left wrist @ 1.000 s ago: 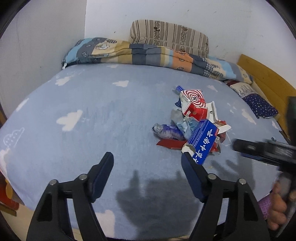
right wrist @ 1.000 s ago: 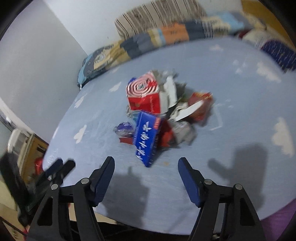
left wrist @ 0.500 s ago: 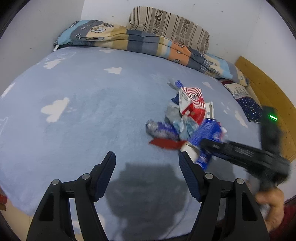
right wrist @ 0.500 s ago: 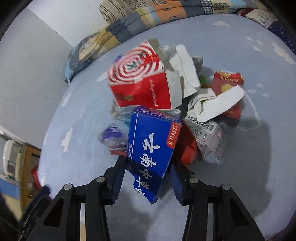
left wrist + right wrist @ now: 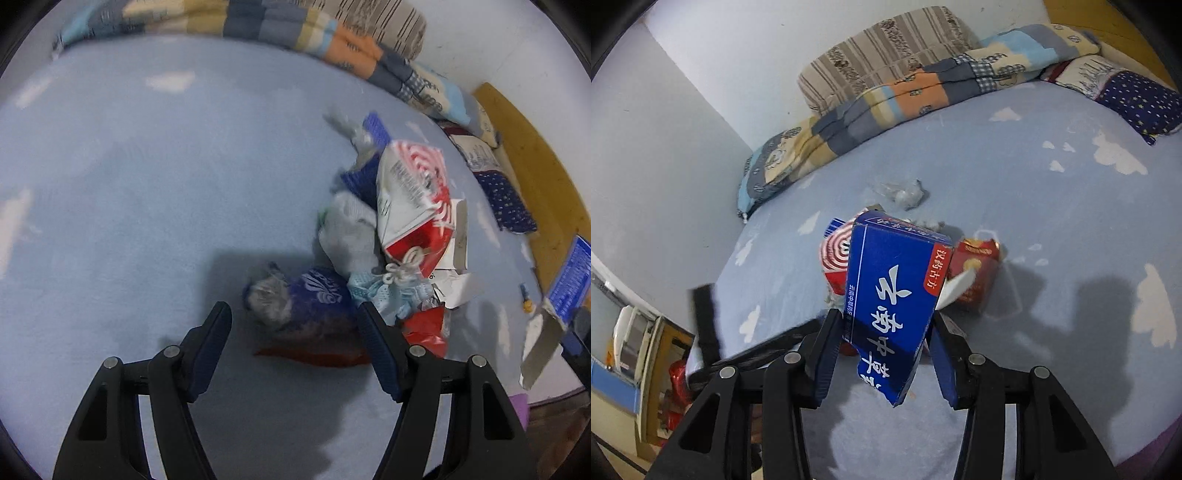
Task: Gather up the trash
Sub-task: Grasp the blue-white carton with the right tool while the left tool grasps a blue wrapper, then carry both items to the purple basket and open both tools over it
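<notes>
A trash pile lies on the blue cloud-print bed [image 5: 129,206]. My right gripper [image 5: 884,345] is shut on a blue toothpaste box [image 5: 894,295] and holds it above the bed; the box also shows at the right edge of the left wrist view [image 5: 569,277]. My left gripper [image 5: 293,332] is open, its fingers either side of a crumpled blue wrapper [image 5: 295,299]. Beside the wrapper are a red-and-white spiral box [image 5: 417,199], a grey bag [image 5: 351,232], a light blue mask [image 5: 384,291] and red packaging [image 5: 424,328]. A red pack [image 5: 975,273] lies behind the held box.
A folded patchwork quilt [image 5: 886,99] and a striped pillow [image 5: 882,48] lie along the wall at the head of the bed. A dotted navy pillow [image 5: 1137,99] and a wooden bed frame [image 5: 532,162] are on the right. A crumpled clear plastic piece [image 5: 905,192] lies apart.
My right gripper closed on the blue toothpaste box and lifted it off the pile. My left gripper moved in over the crumpled blue wrapper.
</notes>
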Demonstrator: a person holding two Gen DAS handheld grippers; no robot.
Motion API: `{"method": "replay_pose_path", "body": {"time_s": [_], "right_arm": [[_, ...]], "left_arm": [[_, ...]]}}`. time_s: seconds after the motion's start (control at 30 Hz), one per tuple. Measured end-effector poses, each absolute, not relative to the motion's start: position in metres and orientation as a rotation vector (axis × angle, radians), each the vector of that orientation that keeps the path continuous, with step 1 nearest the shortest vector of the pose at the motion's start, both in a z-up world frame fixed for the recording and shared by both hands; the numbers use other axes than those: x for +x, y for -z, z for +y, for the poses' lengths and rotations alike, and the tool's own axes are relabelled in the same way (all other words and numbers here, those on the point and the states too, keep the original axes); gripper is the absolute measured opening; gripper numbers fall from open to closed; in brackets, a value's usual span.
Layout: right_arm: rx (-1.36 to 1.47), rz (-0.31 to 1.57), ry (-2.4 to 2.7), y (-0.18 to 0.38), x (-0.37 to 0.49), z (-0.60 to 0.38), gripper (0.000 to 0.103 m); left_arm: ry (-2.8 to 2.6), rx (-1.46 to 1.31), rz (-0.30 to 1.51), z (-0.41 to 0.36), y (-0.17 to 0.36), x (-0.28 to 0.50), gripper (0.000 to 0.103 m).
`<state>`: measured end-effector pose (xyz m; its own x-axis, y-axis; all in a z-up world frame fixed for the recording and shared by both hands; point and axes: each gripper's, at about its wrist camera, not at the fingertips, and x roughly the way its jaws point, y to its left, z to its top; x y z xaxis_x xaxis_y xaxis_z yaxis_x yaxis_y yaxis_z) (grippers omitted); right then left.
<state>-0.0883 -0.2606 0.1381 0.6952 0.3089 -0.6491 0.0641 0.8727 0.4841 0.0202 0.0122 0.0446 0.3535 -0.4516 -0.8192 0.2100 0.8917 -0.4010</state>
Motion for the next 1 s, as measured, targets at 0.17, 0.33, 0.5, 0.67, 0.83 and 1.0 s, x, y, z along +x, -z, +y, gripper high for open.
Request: {"method": "replay_pose_path", "body": {"time_s": [0.17,0.33,0.5,0.67,0.83,1.0], "right_arm": [[0.491,0.798,-0.146,-0.14,-0.088,-0.259,0.049],[0.474,0.792,-0.148,-0.142,-0.09,-0.254,0.049],[0.402,0.724,-0.117,-0.158,-0.099,-0.248,0.049],[0.361,0.672,-0.09,-0.172,-0.121,-0.248,0.049],[0.359,0.658,-0.037,-0.169,-0.156,-0.265,0.049],[0.453,0.664,0.021,-0.162,-0.19,-0.299,0.049]], "left_arm": [[0.447,-0.234,1.112,0.009,-0.043,0.02,0.032],[0.435,-0.175,1.007,0.016,-0.082,-0.009,0.03],[0.478,-0.051,0.759,0.005,-0.147,-0.062,0.03],[0.517,0.01,0.657,-0.012,-0.17,-0.096,0.03],[0.587,0.026,0.638,-0.027,-0.174,-0.115,0.03],[0.679,0.066,0.658,-0.058,-0.167,-0.135,0.03]]}}
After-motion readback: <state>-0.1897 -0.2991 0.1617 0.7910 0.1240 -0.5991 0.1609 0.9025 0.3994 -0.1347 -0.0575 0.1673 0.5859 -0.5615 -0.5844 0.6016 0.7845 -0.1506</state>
